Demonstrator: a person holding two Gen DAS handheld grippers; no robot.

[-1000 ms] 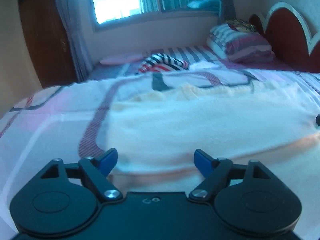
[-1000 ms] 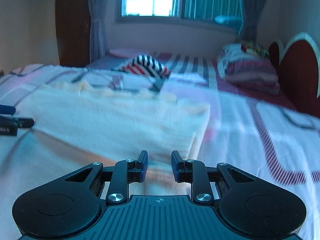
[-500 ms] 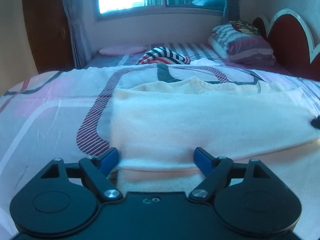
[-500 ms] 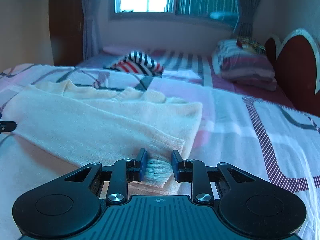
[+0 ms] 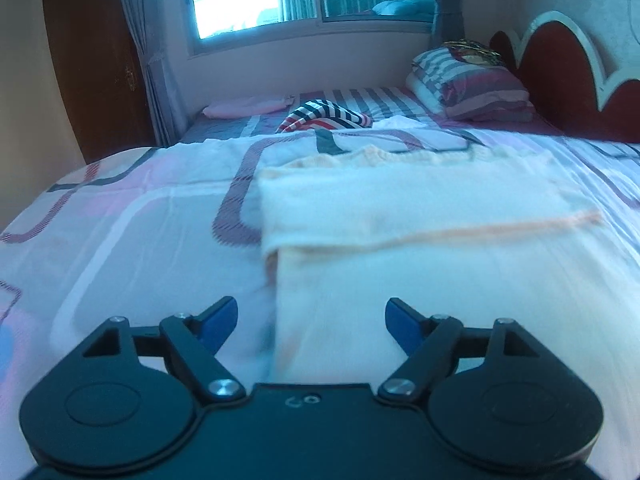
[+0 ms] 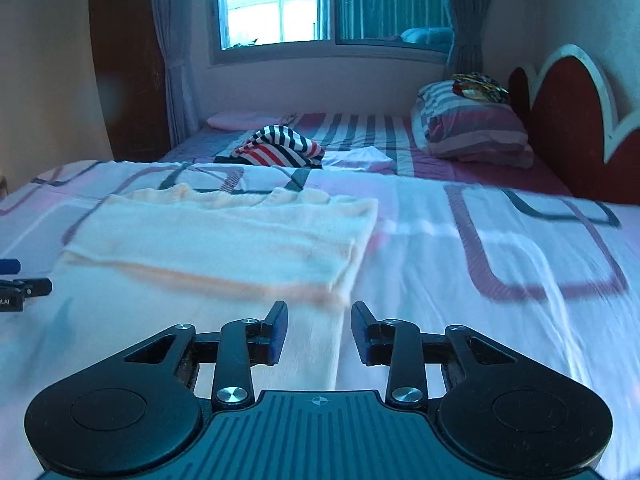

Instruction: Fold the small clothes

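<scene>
No readable text; faint marks on claw housings illegible

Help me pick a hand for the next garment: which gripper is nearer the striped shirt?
Too close to call. The striped shirt lies far up the bed beyond the cream garment; left gripper and right gripper both sit at its near edge.

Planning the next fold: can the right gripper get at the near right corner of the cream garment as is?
Probably yes. The right gripper is open, its jaws just opening, the cream garment edge lying flat right ahead, nothing on it.
</scene>
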